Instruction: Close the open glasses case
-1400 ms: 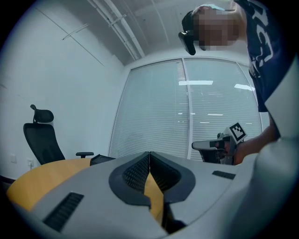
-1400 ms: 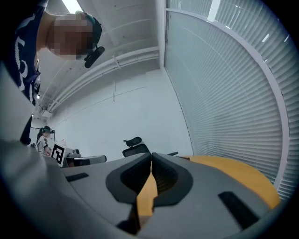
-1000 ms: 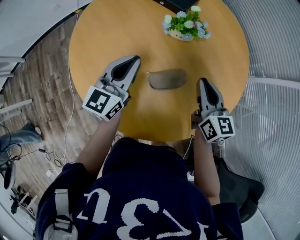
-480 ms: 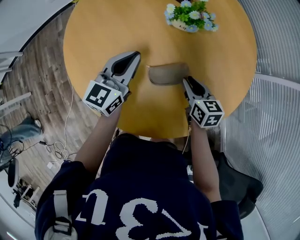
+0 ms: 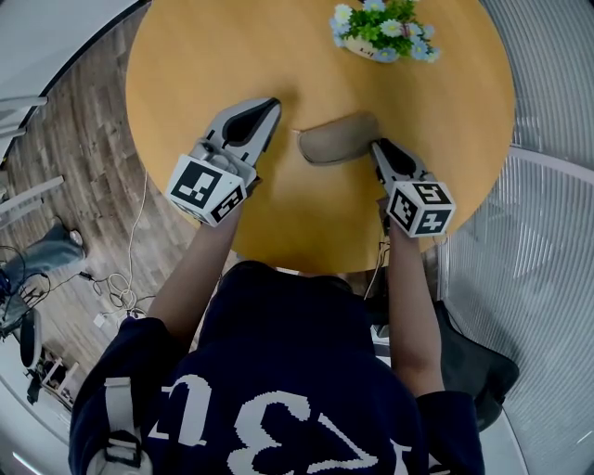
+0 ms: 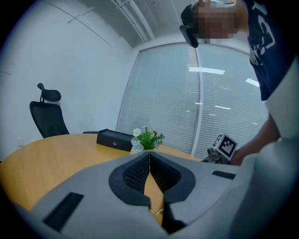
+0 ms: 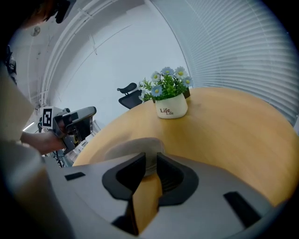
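The grey-brown glasses case (image 5: pixel 334 139) lies near the middle of the round wooden table (image 5: pixel 204 56), its lid down or nearly down. My right gripper (image 5: pixel 379 147) points down at the case's right end. In the right gripper view the case (image 7: pixel 128 145) fills the narrow gap between the jaws of this gripper (image 7: pixel 150 159), which have just been closing onto its edge. My left gripper (image 5: pixel 271 106) hovers a little left of the case without touching it. Its jaws (image 6: pixel 149 154) meet at the tips with nothing between them.
A white pot of flowers (image 5: pixel 380 28) stands at the table's far side, beyond the case. A black box (image 6: pixel 114 139) lies near it and an office chair (image 6: pixel 46 119) stands behind. The table's near edge runs just behind both grippers. Cables (image 5: pixel 111 306) lie on the floor at left.
My right gripper has swung in from beside the case and down onto its right end. The case's right end now sits a little higher. The left gripper has barely shifted.
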The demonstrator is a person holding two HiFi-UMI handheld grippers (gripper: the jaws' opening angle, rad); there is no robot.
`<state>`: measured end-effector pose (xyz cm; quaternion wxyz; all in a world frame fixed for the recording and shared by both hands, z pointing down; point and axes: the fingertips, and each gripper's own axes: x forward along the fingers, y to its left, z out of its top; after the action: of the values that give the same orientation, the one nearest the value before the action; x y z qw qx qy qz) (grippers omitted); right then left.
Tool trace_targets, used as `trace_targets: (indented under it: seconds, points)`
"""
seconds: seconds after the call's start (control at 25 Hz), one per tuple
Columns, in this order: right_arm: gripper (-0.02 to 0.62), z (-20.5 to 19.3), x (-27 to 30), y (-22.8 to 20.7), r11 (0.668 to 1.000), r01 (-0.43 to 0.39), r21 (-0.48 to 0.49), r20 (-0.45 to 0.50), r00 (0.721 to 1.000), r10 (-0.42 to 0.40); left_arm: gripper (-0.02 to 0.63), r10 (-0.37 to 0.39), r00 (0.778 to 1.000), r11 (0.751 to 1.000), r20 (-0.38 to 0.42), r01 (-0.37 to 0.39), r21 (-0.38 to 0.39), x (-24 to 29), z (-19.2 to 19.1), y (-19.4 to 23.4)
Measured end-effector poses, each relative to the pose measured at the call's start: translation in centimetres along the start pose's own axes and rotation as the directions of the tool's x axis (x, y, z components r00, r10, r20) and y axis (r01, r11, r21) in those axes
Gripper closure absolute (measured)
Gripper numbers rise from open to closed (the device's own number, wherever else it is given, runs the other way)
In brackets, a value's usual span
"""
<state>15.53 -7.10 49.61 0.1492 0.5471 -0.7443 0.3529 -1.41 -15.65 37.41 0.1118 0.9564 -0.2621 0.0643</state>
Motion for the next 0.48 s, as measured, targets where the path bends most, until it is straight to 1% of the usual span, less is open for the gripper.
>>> trace_targets:
  seconds: [0.08,0.16,0.24,0.32,0.4,0.48]
  points:
    - [0.502,0.7,0.3,-0.6,1.000,-0.001,0.000,-0.003,1.000,0.001,0.591,-0.006,1.000,1.000,-0.018,0.006,0.003,0.3,-0.6,0.1]
    - [0.503,1.2,0.0,-0.9,1.000,0.006,0.011,0.003,1.000,-0.006,0.591,-0.036,0.998,0.999,-0.054,0.036,0.010,1.0,-1.8,-0.2]
    - [0.503,1.2,-0.3,-1.2,0.999,0.019,0.026,0.001,1.000,-0.019,0.591,-0.065,0.993,0.997,-0.101,0.069,0.038,2.2,-3.5,-0.5]
    - [0.502,0.5,-0.4,-1.3,0.999,0.031,0.038,-0.022,0.999,-0.030,0.591,-0.081,0.986,0.994,-0.143,0.090,0.060,3.4,-5.0,-0.8]
    - [0.502,-0.4,-0.5,-1.3,0.999,0.040,0.026,-0.060,0.997,-0.038,0.591,-0.097,0.981,0.993,-0.169,0.106,0.044,4.4,-6.0,-1.0]
    - [0.502,-1.2,-0.4,-0.9,0.999,0.043,-0.023,-0.102,0.994,-0.046,0.591,-0.134,0.973,0.991,-0.187,0.137,0.000,5.2,-6.9,-1.6]
